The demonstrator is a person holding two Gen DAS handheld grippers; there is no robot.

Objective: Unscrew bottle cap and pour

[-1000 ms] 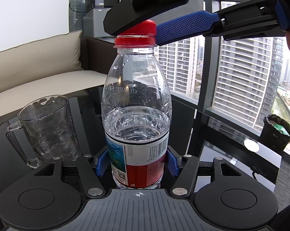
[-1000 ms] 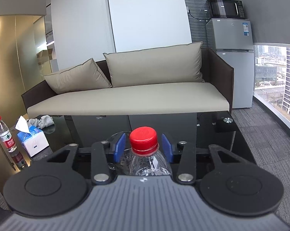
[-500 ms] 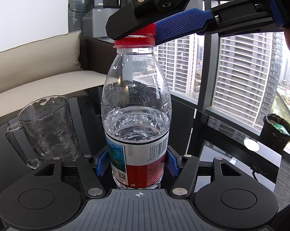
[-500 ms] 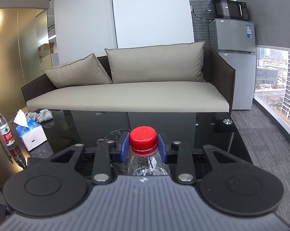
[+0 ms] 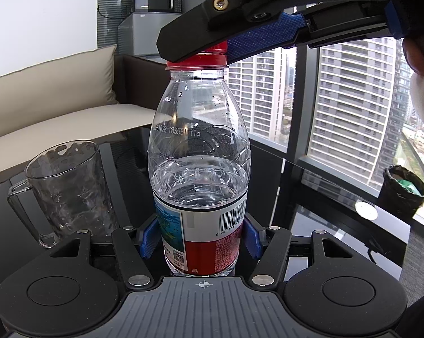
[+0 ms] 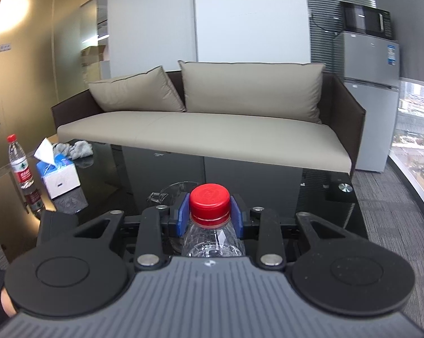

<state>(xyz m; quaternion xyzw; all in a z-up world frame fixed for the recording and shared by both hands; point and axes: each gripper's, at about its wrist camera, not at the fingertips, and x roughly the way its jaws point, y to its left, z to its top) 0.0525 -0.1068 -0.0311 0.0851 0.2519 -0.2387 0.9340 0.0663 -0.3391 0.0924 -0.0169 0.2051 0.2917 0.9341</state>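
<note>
A clear water bottle (image 5: 199,152) with a red and white label stands upright on the black glass table, about half full. My left gripper (image 5: 200,239) is shut on its lower body. Its red cap (image 6: 210,201) is clamped between the blue pads of my right gripper (image 6: 210,217), which comes in from the upper right in the left wrist view (image 5: 212,48) and hides most of the cap (image 5: 200,59). An empty clear glass mug (image 5: 71,188) with a handle stands just left of the bottle; its rim shows behind the cap in the right wrist view (image 6: 181,187).
A beige sofa (image 6: 212,121) stands behind the table. A tissue box (image 6: 58,173), a grey cloth (image 6: 78,149) and a second capped bottle (image 6: 19,163) sit at the table's left. A dark bin (image 5: 403,191) stands by the window. The table's edge (image 5: 352,211) lies to the right.
My right gripper has closed from open around the cap to clamped on it and has tilted over the bottle top. The left gripper and bottle have stayed still.
</note>
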